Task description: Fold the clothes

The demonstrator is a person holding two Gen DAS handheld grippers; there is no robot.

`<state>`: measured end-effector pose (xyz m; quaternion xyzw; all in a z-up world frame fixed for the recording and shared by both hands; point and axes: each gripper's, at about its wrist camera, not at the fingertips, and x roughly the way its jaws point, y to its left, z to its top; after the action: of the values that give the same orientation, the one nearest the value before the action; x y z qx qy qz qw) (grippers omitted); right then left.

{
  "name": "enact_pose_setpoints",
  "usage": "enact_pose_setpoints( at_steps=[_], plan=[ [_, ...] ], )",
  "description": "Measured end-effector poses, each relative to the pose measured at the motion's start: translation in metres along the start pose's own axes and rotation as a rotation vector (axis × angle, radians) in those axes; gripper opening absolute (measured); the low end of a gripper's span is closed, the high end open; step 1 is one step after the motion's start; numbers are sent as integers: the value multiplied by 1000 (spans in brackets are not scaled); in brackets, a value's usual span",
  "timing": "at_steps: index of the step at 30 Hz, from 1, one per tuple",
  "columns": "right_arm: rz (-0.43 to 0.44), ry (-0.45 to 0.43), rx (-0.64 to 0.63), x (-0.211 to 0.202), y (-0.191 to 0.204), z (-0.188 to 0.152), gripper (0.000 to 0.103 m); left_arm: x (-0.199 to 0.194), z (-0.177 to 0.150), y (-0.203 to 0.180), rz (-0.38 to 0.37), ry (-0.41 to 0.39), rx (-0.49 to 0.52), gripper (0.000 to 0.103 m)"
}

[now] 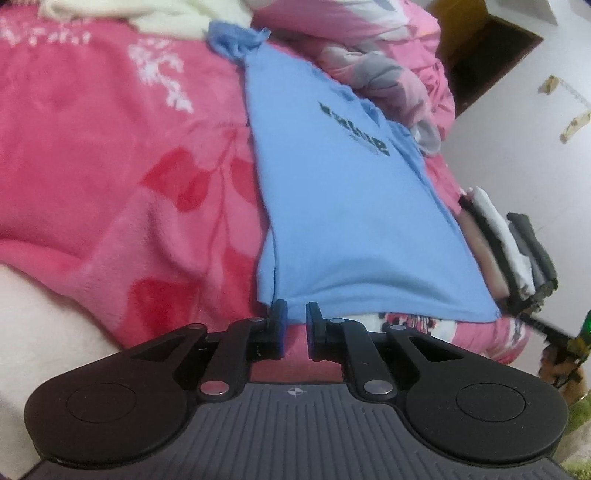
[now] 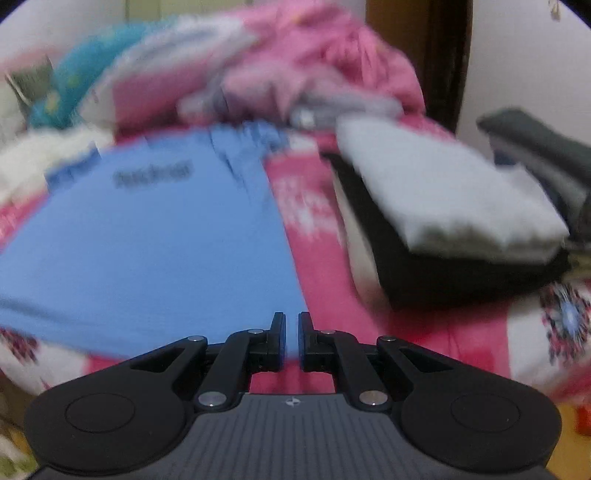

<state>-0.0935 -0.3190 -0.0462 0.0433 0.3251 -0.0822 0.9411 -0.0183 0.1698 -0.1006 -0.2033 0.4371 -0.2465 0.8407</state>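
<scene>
My left fingers (image 1: 294,314) stand slightly apart just at the near hem of the blue T-shirt (image 1: 343,206). I see a narrow gap between the pads, and the hem seems to lie just beyond their tips rather than pinched between them, so I hold nothing there. My right fingers (image 2: 291,325) are almost closed, with only a sliver between them; in the blurred right wrist view the shirt's near corner lies right at the tips, but whether any cloth is caught between them I cannot tell.

The T-shirt lies flat on the bed, spread over a pink blanket (image 1: 110,166) with red leaves and white flower prints. It is folded into a long, narrow shape running away from me, with dark lettering (image 1: 356,129) on the upper face and a bunched end (image 1: 236,40) at the far side. Its near hem crosses in front of my left fingers, over a white flowered patch of bedding.

To the shirt's right, apart from it, sits a stack of folded clothes (image 2: 443,206): white on top, black beneath. Beyond the shirt, crumpled pink and grey bedding (image 1: 369,70) is heaped. A cream cloth (image 1: 162,14) lies at the far left.
</scene>
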Motion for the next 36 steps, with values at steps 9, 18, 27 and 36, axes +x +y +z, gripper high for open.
enact_pose_setpoints(
  at_steps=[9,18,27,36],
  plan=[
    [-65,44,-5,38,-2,-6,5,-25,35,-5,74,-130,-36,14],
    [229,-199,-57,38,69,130,7,18,167,1,238,-426,93,24],
    [683,84,122,214,200,267,39,112,249,44,352,-536,154,44],
    [594,304,125,374,315,282,40,135,263,85,251,-523,0,48]
  ],
)
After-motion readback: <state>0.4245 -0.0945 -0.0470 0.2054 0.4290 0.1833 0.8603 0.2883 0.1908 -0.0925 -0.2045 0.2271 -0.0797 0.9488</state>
